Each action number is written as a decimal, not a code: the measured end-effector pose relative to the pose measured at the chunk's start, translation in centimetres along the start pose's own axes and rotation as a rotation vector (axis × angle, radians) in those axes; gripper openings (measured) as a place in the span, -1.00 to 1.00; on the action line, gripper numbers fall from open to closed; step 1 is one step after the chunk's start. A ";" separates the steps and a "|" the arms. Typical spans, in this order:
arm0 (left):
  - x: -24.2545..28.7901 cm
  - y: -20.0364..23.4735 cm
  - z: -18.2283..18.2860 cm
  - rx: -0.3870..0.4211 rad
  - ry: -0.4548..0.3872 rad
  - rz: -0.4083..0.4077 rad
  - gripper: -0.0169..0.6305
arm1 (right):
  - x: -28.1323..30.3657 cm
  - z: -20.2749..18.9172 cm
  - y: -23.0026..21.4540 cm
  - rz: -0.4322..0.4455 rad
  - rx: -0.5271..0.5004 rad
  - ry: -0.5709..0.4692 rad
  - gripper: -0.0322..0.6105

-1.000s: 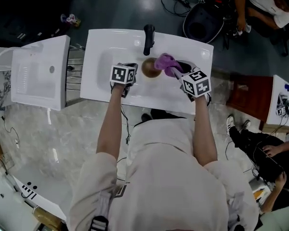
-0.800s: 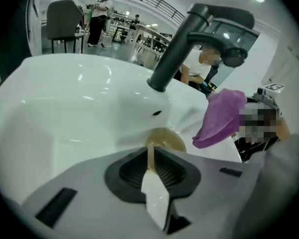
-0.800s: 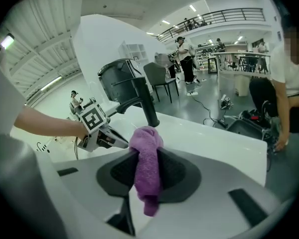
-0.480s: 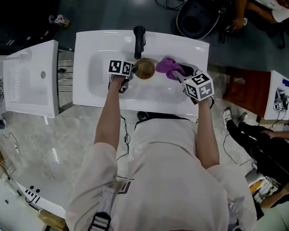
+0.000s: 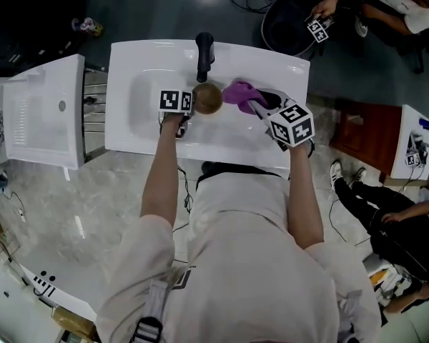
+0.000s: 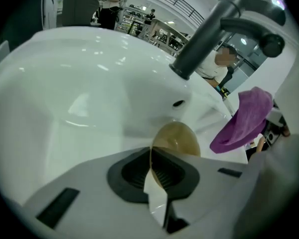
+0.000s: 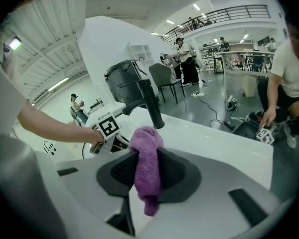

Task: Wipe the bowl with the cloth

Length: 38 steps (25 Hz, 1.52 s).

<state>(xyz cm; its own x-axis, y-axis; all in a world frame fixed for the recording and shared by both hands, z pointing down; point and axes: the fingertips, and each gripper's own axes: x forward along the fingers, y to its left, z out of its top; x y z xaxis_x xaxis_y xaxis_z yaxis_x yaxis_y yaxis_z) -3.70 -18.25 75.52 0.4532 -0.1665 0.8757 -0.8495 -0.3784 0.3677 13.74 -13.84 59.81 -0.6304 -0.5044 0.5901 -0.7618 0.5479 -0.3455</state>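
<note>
A brown bowl (image 5: 207, 98) hangs tilted over the white sink (image 5: 139, 120), just below the black faucet (image 5: 204, 56). My left gripper (image 5: 191, 104) is shut on its rim; the thin edge runs between the jaws of the left gripper (image 6: 150, 171), with the bowl (image 6: 175, 138) beyond them. My right gripper (image 5: 256, 106) is shut on a purple cloth (image 5: 237, 91). The bunched cloth (image 7: 147, 168) hangs between the jaws of the right gripper (image 7: 147, 176). In the left gripper view the cloth (image 6: 244, 118) sits just right of the bowl with a small gap.
A second white basin (image 5: 46, 109) lies left of the sink, with a metal rack (image 5: 96, 113) between them. A black bag (image 5: 293, 20), cables and seated people are beyond the sink at top right. A red-brown board (image 5: 365, 138) lies at the right.
The cloth, against the bowl one second ago, drew off to the right and has come back close beside it. The bowl stays in the left gripper below the faucet.
</note>
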 end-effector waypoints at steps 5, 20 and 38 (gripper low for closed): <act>-4.8 1.3 -0.6 -0.017 -0.077 0.088 -0.89 | 1.4 3.5 3.9 0.171 0.069 -0.140 -0.61; -17.1 3.1 -3.0 -0.330 -0.458 0.277 -0.89 | 11.7 5.2 14.9 0.248 -0.325 0.038 -0.61; -24.6 6.6 -3.9 -0.226 -0.602 0.341 -0.89 | 18.9 1.6 27.5 0.212 -1.174 0.296 -0.61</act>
<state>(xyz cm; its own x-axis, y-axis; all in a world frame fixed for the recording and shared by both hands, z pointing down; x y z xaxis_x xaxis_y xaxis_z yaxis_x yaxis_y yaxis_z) -21.52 -13.09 57.59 0.1678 -0.7386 0.6529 -0.9756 -0.0292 0.2178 -19.31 -9.39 60.31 -0.5508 -0.2453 0.7978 0.0440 0.9460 0.3213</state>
